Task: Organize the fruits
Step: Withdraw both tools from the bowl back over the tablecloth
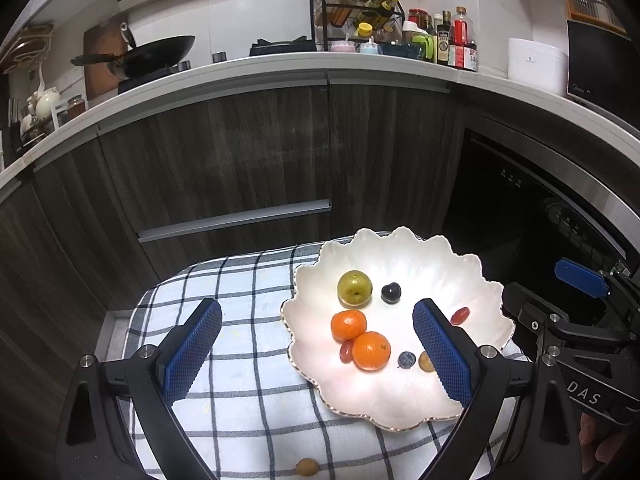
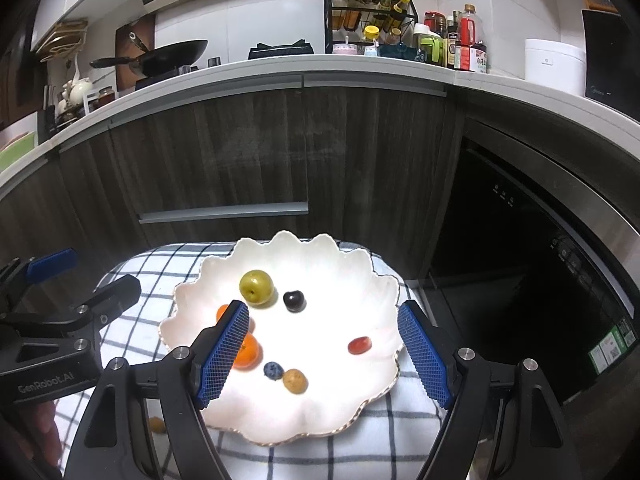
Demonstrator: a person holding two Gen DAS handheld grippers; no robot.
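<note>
A white scalloped plate (image 1: 440, 264) (image 2: 360, 276) sits on a checked cloth. On it lie a green plum (image 1: 354, 287) (image 2: 256, 286), a dark cherry (image 1: 391, 292) (image 2: 294, 301), two oranges (image 1: 348, 324) (image 1: 371, 350), red grapes (image 1: 460, 315) (image 2: 359, 345) (image 1: 346, 351), a blueberry (image 1: 406, 359) (image 2: 273, 370) and a small brown fruit (image 2: 295, 381). Another small brown fruit (image 1: 307, 467) (image 2: 156, 425) lies on the cloth beside the plate. My left gripper (image 1: 316, 354) is open and empty above the plate's left edge. My right gripper (image 2: 322, 354) is open and empty above the plate.
The checked cloth (image 1: 240, 360) covers a small table in front of dark wood cabinets (image 1: 240, 160). A black oven front (image 2: 520, 260) stands at the right. The counter above holds a wok (image 1: 160, 54), a spice rack (image 1: 356, 12) and bottles.
</note>
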